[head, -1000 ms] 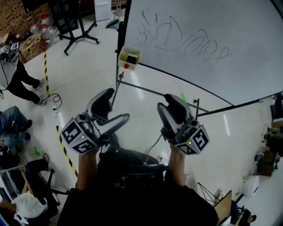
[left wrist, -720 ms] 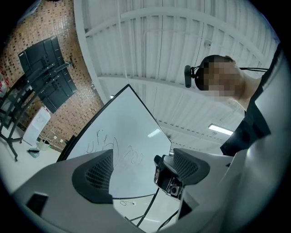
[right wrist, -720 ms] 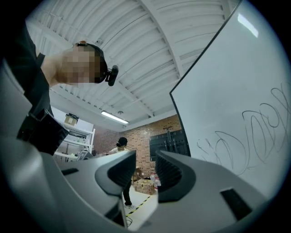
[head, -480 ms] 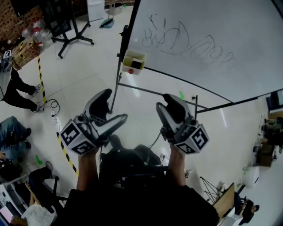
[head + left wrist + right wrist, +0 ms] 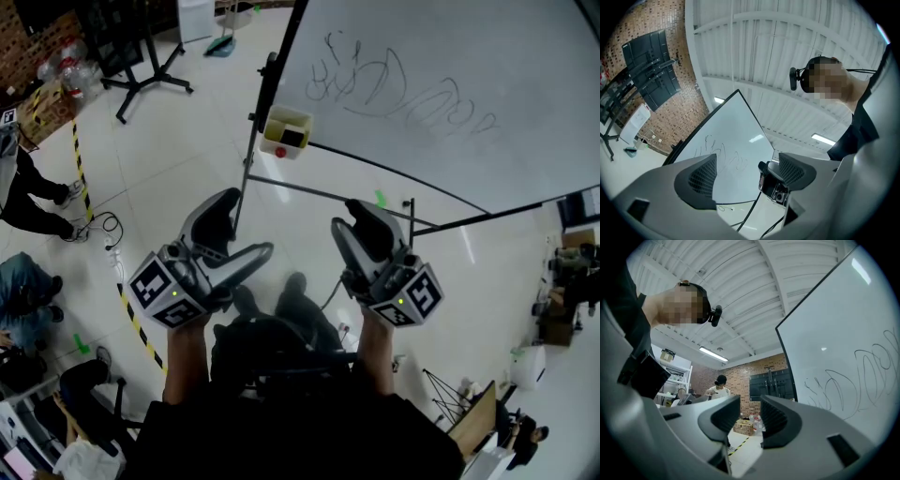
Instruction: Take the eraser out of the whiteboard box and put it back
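The whiteboard (image 5: 469, 66) stands on its frame over a pale tiled floor (image 5: 178, 141), with looping marker scribbles (image 5: 394, 89) across it. The yellow whiteboard box (image 5: 273, 134) hangs at the board's lower left edge. The dark block sitting inside it looks like the eraser (image 5: 292, 138), though it is small from the head view; a red spot (image 5: 279, 152) shows on the box front.

The 2 tongs are held side by side below the board, well apart from the box. The left tongs (image 5: 249, 221) are released, their jaws spread wide, and the left gripper view (image 5: 747, 173) shows only the board and the other gripper's camera (image 5: 773, 185) through the gap. The right tongs (image 5: 345, 214) are also released, with a narrower gap holding nothing (image 5: 750, 420). Yellow-and-black tape (image 5: 131, 309) runs along the floor at left.
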`<state>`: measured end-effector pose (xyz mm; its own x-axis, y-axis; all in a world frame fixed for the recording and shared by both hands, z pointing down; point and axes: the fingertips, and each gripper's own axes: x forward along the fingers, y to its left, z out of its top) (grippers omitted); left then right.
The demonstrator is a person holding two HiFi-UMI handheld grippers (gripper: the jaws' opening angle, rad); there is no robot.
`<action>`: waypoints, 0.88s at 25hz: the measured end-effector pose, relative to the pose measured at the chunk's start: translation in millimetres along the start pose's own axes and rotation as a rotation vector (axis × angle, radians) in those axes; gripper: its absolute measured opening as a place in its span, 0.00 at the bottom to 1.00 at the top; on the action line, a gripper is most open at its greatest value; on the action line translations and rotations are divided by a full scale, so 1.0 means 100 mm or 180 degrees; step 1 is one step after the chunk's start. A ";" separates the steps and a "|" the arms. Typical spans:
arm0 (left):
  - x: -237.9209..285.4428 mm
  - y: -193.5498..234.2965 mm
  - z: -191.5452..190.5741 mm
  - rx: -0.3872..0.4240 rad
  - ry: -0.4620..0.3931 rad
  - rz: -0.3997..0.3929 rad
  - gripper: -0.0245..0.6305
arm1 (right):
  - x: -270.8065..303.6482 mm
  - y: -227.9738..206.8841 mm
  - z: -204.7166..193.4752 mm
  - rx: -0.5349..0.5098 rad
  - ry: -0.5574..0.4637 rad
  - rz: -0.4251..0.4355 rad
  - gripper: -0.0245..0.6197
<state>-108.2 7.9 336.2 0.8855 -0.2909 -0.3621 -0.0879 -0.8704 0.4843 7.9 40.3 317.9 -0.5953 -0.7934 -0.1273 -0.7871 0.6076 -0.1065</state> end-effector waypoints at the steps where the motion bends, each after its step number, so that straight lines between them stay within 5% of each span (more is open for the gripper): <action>1: 0.00 0.00 0.00 -0.0002 0.0002 -0.0001 0.67 | 0.01 -0.01 -0.01 -0.0003 0.0001 -0.0004 0.25; 11: 0.13 0.15 -0.03 0.0033 0.0043 0.0080 0.67 | 0.07 -0.22 -0.10 0.0053 0.0052 0.0049 0.25; 22: 0.64 0.51 0.00 0.0276 0.0142 0.0334 0.67 | 0.26 -0.95 -0.12 0.0172 -0.0095 0.0241 0.25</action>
<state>-56.1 -54.8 338.0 0.8887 -0.3659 -0.2763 -0.2184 -0.8677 0.4465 65.2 -39.1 337.0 -0.6470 -0.7441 -0.1664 -0.7296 0.6676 -0.1485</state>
